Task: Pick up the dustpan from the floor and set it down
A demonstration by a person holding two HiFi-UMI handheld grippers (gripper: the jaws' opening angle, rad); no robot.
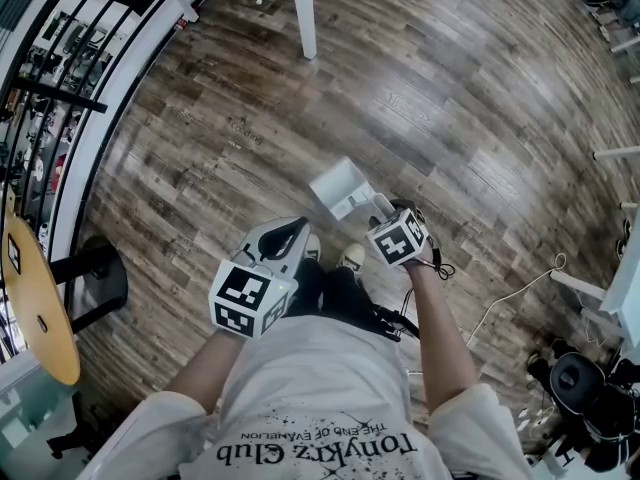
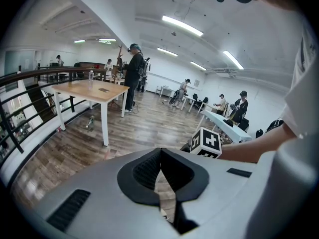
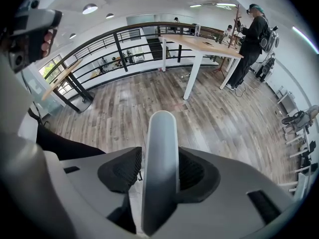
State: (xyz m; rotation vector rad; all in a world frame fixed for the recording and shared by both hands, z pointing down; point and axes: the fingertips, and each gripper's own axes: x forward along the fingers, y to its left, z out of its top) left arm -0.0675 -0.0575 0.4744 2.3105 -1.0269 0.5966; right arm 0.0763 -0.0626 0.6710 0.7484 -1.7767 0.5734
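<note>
Dustpan (image 1: 338,186) seemingly rests on wood floor (image 1: 450,98), handle (image 3: 159,148) between parted jaws of right hand-held gripper (image 1: 382,211).

White short-sleeved tee (image 1: 320,398) with scribbly black print, dark trousers (image 1: 335,290), pale shoes (image 1: 352,258). Left claw (image 1: 298,232) and right claw (image 1: 380,208) are light grey shells with black ribbed pads (image 2: 144,171) and black-and-white marker cubes (image 1: 250,298). A thin black cable (image 1: 440,266) runs off the right one.
</note>
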